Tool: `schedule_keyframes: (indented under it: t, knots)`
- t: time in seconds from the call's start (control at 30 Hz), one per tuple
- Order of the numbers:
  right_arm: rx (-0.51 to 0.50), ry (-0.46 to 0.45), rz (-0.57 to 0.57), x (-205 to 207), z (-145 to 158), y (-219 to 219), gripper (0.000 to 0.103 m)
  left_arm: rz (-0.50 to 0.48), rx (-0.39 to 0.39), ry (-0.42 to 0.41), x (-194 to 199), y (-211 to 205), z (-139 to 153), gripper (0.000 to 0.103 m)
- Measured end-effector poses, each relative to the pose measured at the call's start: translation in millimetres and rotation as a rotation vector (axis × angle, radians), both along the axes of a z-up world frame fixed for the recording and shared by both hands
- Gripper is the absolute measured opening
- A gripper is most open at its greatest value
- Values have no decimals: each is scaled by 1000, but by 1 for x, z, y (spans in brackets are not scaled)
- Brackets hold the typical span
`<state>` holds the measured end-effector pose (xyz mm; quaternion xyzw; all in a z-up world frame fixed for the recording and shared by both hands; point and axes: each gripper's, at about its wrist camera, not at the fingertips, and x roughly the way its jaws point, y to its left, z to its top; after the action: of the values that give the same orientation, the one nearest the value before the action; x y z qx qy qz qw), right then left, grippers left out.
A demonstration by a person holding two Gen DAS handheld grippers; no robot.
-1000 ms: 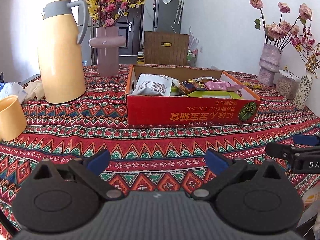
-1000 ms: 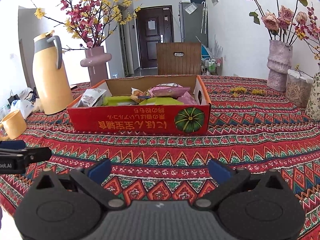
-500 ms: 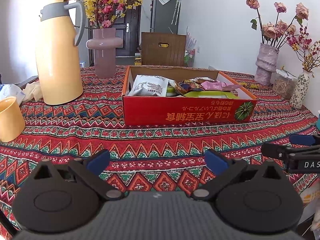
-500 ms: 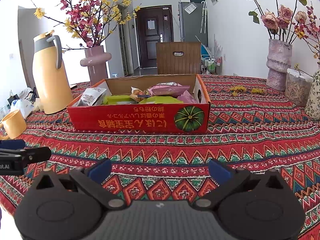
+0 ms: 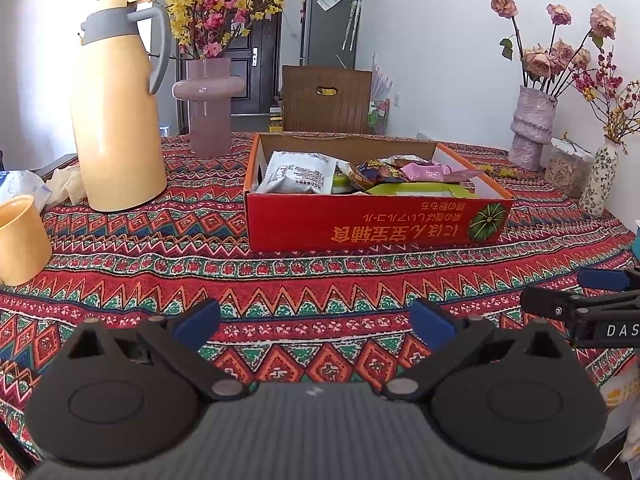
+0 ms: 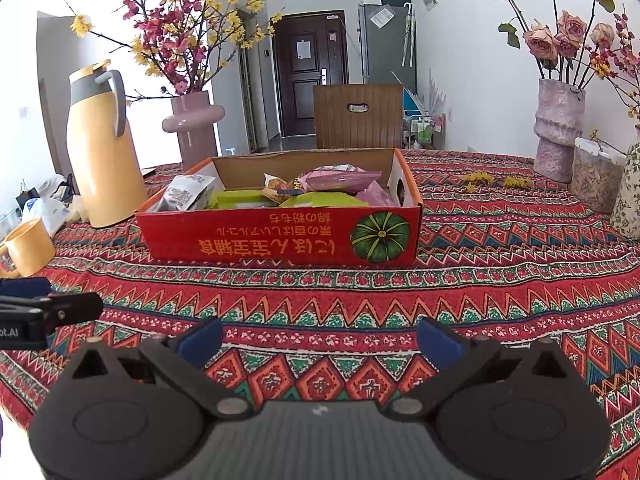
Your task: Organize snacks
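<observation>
The snacks already lie inside the red cardboard box point(image 5: 372, 226), which stands in the middle of the table on the patterned tablecloth point(image 5: 280, 280). In it I see a white packet point(image 5: 298, 172) at the left end, a green packet point(image 5: 416, 190) against the front wall, a pink packet point(image 5: 430, 170) behind it and a dark orange wrapper point(image 5: 374, 170) between them. No snack lies loose on the cloth in either view, so the collecting seems finished, or it has not been needed. The packets are heaped and lean one over another, so I judge that the sorting inside the box is what is left; the bottom of the box is hidden from here, so perhaps more lies under them.

The left gripper point(image 5: 316, 322) hangs low over the cloth in front of the box, its jaws wide apart and holding nothing. The right gripper point(image 6: 320, 336) is just beside it, also spread wide and empty, well short of the box.

Around the box stand a yellow thermos jug point(image 5: 116, 120) and a pink vase point(image 5: 210, 108) at the left, a yellow cup point(image 5: 20, 240) near the left edge, and a grey vase point(image 6: 558, 130) with a jar point(image 6: 596, 180) at the right. Nothing stands between the grippers and the box; only its front wall must be cleared when reaching in.
</observation>
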<state>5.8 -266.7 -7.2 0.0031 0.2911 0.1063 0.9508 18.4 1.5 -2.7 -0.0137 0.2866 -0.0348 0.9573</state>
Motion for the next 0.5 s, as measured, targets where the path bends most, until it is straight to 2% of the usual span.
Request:
schedule_keyframes:
  t: [0.5]
  knots:
    - [-1, 0, 2, -1, -1, 1, 103, -7, 18, -1, -2, -2, 0, 103]
